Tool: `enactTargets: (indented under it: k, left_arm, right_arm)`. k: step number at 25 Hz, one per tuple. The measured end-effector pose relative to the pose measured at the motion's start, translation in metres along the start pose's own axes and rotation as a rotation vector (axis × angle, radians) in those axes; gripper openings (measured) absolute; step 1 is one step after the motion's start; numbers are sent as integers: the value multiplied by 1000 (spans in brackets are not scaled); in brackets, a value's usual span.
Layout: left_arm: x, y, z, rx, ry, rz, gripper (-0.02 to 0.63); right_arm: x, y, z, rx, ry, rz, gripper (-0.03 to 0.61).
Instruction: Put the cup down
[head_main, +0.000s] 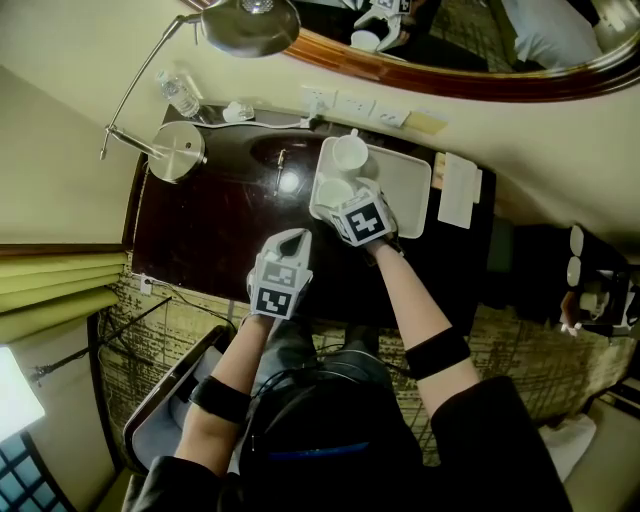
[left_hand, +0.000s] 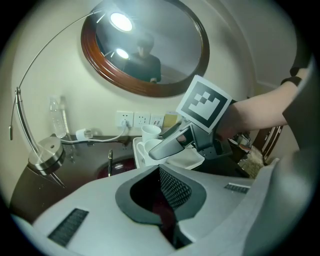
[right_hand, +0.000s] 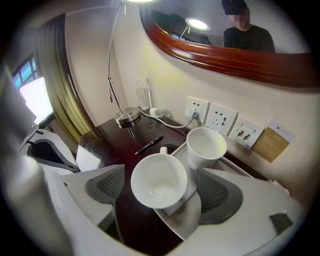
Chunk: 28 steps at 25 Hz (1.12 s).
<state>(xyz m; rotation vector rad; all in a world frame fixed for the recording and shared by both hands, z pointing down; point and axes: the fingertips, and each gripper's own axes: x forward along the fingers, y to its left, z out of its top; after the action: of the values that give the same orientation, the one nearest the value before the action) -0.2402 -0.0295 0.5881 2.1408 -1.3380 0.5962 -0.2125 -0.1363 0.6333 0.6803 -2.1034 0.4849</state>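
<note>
A white cup (right_hand: 159, 180) stands on the near left corner of the white tray (right_hand: 182, 225), its handle pointing away from me. My right gripper (right_hand: 160, 192) is open around it, with a gap between each pad and the cup wall. In the head view this cup (head_main: 333, 192) sits just ahead of the right gripper (head_main: 345, 205). A second white cup (right_hand: 206, 147) stands upright farther back on the tray. My left gripper (head_main: 293, 243) hovers over the dark desk, shut and empty.
A black pen (right_hand: 149, 145) lies on the desk (head_main: 215, 225) left of the tray. The desk lamp's round base (head_main: 178, 150) and a water bottle (head_main: 180, 95) stand at the far left. Wall sockets (head_main: 355, 105) and a cable run behind. A white card (head_main: 458, 190) lies right of the tray.
</note>
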Motion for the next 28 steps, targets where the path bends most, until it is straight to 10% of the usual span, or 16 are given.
enactTargets:
  k: [10, 25, 28]
  left_arm:
    - [-26, -19, 22, 17, -30, 47, 2]
    - [-49, -65, 42, 14, -53, 119, 2]
    - [-53, -71, 43, 0, -62, 127, 2]
  right_arm:
    - [-81, -12, -8, 30, -109, 31, 434]
    - [-184, -76, -68, 91, -249, -41, 8]
    - [-197, -81, -83, 124, -264, -27, 0]
